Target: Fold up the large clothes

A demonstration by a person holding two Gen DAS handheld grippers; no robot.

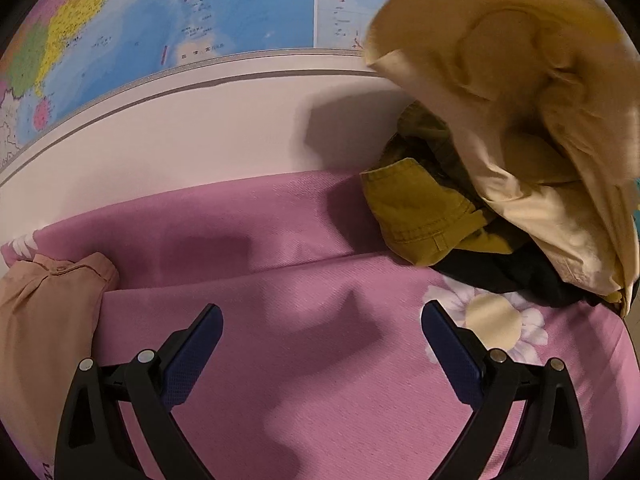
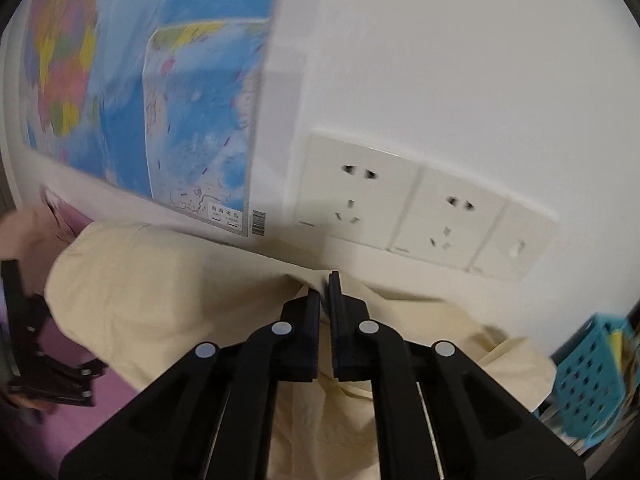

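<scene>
A cream garment (image 1: pixel 520 120) hangs lifted at the right, above a pile with a mustard garment (image 1: pixel 416 208) and a black garment (image 1: pixel 500 276). In the right wrist view my right gripper (image 2: pixel 325 292) has its jaws nearly together, pinching an edge of the cream garment (image 2: pixel 160 292), which drapes below and to the left of the fingers. My left gripper (image 1: pixel 322 314) stands open, with nothing between its fingers, over the pink bedsheet (image 1: pixel 280 272). It is left of the pile and apart from it.
A peach shirt (image 1: pixel 44 312) lies at the left edge of the sheet. A wall map (image 1: pixel 160 20) hangs behind the bed. Wall sockets (image 2: pixel 400 208) sit just ahead of the right gripper, and a blue perforated basket (image 2: pixel 588 380) stands at the far right.
</scene>
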